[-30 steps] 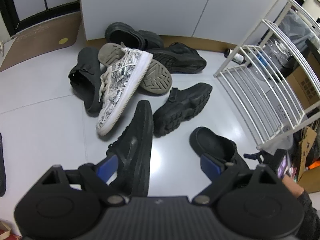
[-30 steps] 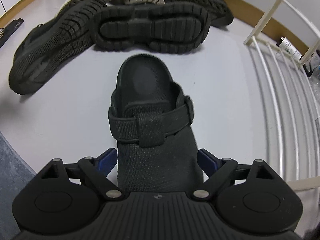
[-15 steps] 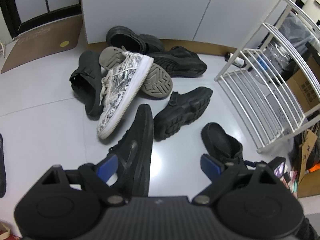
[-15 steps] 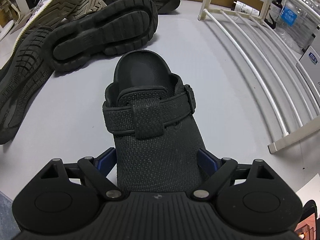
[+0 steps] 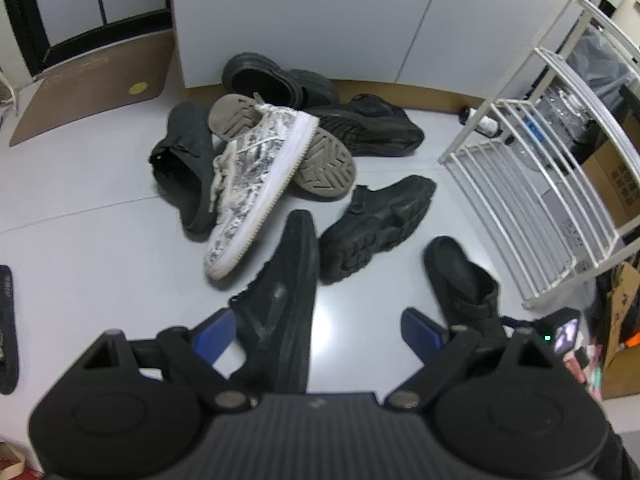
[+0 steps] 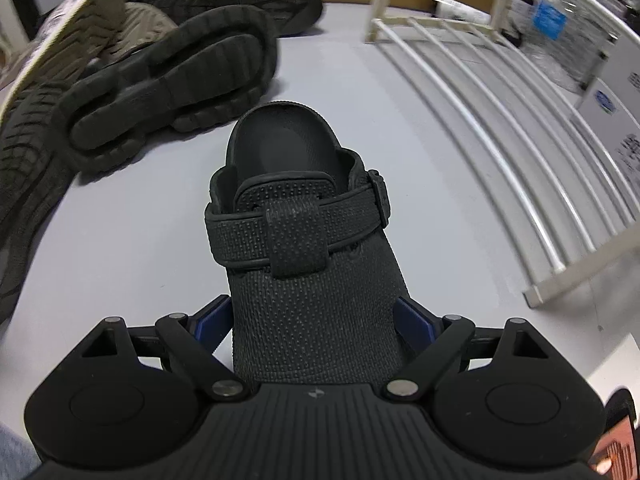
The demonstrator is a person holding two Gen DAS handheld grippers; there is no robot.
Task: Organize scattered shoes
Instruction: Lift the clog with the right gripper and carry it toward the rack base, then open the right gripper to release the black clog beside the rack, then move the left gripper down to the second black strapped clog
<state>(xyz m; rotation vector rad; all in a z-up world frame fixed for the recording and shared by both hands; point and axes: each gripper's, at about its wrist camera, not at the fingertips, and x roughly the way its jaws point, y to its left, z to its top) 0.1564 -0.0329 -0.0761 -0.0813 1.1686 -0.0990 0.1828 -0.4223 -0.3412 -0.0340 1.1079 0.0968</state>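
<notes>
In the right wrist view, the toe of the black clog (image 6: 304,280) disappears behind the right tongs (image 6: 314,324), so contact between the blue pads (image 6: 414,320) and its sides cannot be judged. The bottles (image 6: 548,16) behind the white rack (image 6: 500,120) are blurred. In the left wrist view, the black sneaker (image 5: 280,300) has its heel hidden behind the left tongs (image 5: 316,328), and a dark slipper (image 5: 8,328) is cut off at the left edge.

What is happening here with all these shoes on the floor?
A person with a gripper in each hand is tidying a scatter of shoes. The right gripper is shut on a black clog, toe end between its fingers, heel pointing away, close to the white shoe rack. The left gripper is open above a black sneaker and holds nothing. The remaining shoes, among them a white patterned sneaker, lie piled near the wall. No shoes show on the rack's visible shelves.
</notes>
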